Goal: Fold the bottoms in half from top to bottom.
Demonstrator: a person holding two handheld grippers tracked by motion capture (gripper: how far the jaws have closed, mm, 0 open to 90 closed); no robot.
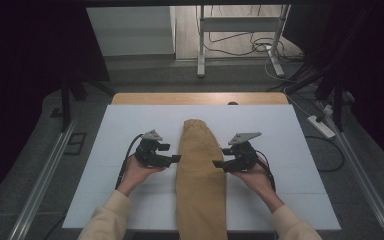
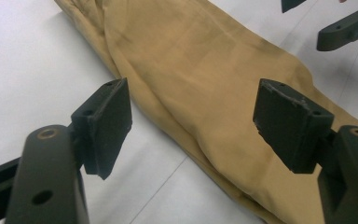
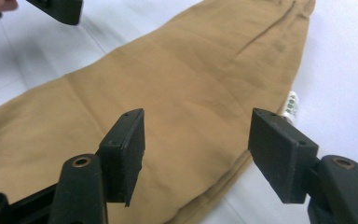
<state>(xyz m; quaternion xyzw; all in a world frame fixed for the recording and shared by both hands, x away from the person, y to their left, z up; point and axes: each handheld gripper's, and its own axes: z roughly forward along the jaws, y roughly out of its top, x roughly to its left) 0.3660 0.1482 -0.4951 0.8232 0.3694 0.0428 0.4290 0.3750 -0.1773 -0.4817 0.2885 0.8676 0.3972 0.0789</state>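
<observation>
Folded tan garment [image 1: 200,175] lies lengthwise on white surface [image 1: 280,130], between both tongs. Left tongs [image 1: 174,158] apart, empty, at its left edge. Right tongs [image 1: 218,163] apart, empty, at right edge. Mirrored stance likely prepares two-sided pinch for next fold.

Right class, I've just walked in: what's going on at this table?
A person holds a hand-held gripper in each hand on either side of a long folded tan cloth garment lying lengthwise on the white table. The left hand-held gripper and the right hand-held gripper point inward at its edges, jaws open, gripping nothing yet.
</observation>
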